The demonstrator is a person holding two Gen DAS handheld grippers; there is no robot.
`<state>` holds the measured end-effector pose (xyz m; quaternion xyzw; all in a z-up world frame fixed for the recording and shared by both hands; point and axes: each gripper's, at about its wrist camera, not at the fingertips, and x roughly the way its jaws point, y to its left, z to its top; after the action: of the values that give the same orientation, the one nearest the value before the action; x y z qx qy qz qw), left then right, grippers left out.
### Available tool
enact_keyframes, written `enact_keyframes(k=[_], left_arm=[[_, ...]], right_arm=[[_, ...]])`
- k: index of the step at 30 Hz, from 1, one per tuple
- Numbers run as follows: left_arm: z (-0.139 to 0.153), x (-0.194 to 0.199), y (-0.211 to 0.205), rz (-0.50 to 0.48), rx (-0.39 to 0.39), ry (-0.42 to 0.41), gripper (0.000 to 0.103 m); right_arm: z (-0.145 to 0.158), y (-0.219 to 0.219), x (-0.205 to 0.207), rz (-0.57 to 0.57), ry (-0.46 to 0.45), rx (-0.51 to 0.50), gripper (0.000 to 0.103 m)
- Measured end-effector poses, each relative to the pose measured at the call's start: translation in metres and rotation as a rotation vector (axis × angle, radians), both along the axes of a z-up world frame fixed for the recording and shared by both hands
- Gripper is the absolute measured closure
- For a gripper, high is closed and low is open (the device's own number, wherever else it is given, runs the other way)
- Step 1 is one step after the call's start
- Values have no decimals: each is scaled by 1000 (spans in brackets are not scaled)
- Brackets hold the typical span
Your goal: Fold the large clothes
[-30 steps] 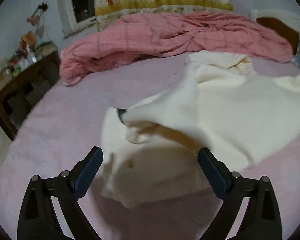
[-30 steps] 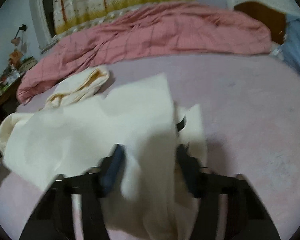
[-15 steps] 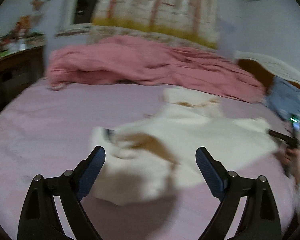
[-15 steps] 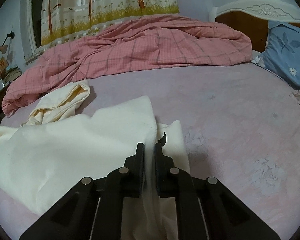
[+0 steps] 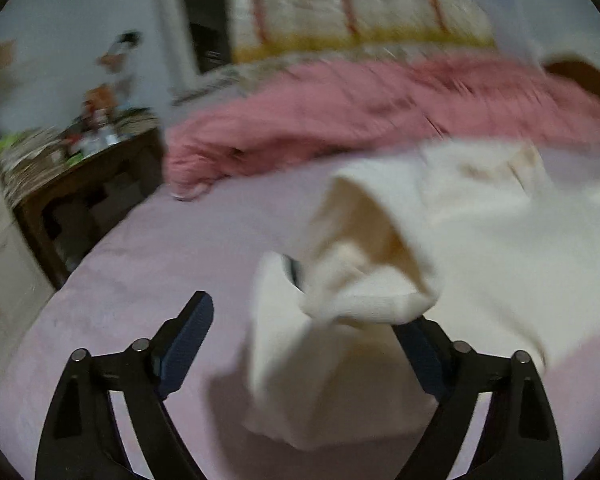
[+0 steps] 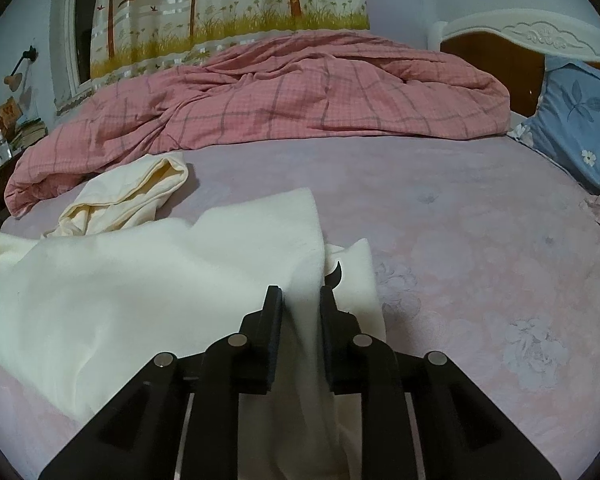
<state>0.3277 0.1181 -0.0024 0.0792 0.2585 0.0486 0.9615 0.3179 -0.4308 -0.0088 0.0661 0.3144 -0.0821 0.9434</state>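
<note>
- The cream garment [image 6: 148,292] lies spread on the pink bedsheet [image 6: 480,240], reaching from 9 o'clock to the centre of the right wrist view.
- The right gripper [image 6: 301,300] has its jaws drawn close, pinching a fold of the garment's edge that hangs down between them.
- The left gripper [image 5: 304,320] has its jaws spread wide; a bunched, lifted part of the cream garment [image 5: 420,248] sits between them toward the 3 o'clock finger, ungripped.
- A pink plaid duvet [image 6: 280,100] lies heaped at 12 o'clock, a blue pillow [image 6: 576,120] at 2 o'clock.
</note>
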Motion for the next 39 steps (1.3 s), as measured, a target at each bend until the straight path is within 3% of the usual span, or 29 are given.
enact_keyframes(k=[2,4,8,11,13,16,17,19,20,24,26,28,32,34,35,38,39], left_arm=[[3,8,18,45,-47,-1,26],[0,19,34,33,-132,50,36],[0,18,44,-5,-255,89,43],[12,8,40,-108,-358,97,43],[17,2,32,-111,-329,76,33],[11,15,27,-62,-270,99,33],[5,23,30,-38,-275,114,38],[-7,36,41,-25,-315,136,82],[-12,38,47,-43,-370,139,87],[-9,31,52,3,-353,101,88],[-7,28,54,-11,-370,101,81],[-5,22,57,-27,-421,122,45],[-13,3,60,-67,-520,229,41],[-23,-5,63,-62,-625,311,37],[-22,-10,66,-62,-668,312,36],[-17,-19,69,-51,-655,296,34],[-21,-21,72,-39,-670,302,32]], right_arm=[[0,-1,0,1,2,7,84],[0,-1,1,1,2,7,84],[1,-1,-1,-2,12,-9,84],[9,4,-13,2,5,-27,84],[17,9,-22,20,-19,-36,83],[19,7,-24,36,-25,9,70],[17,5,-22,37,-16,34,69],[9,1,-17,24,16,58,69],[5,1,-15,22,29,52,69],[-1,-7,-13,5,41,77,69],[2,-10,-16,-11,23,75,69],[5,-12,-22,-13,15,83,69],[7,-22,-36,-9,11,231,69],[5,-28,-47,15,-1,334,68],[5,-29,-52,21,-10,348,66],[6,-28,-66,-8,-12,290,40],[4,-30,-72,-24,-12,292,38]])
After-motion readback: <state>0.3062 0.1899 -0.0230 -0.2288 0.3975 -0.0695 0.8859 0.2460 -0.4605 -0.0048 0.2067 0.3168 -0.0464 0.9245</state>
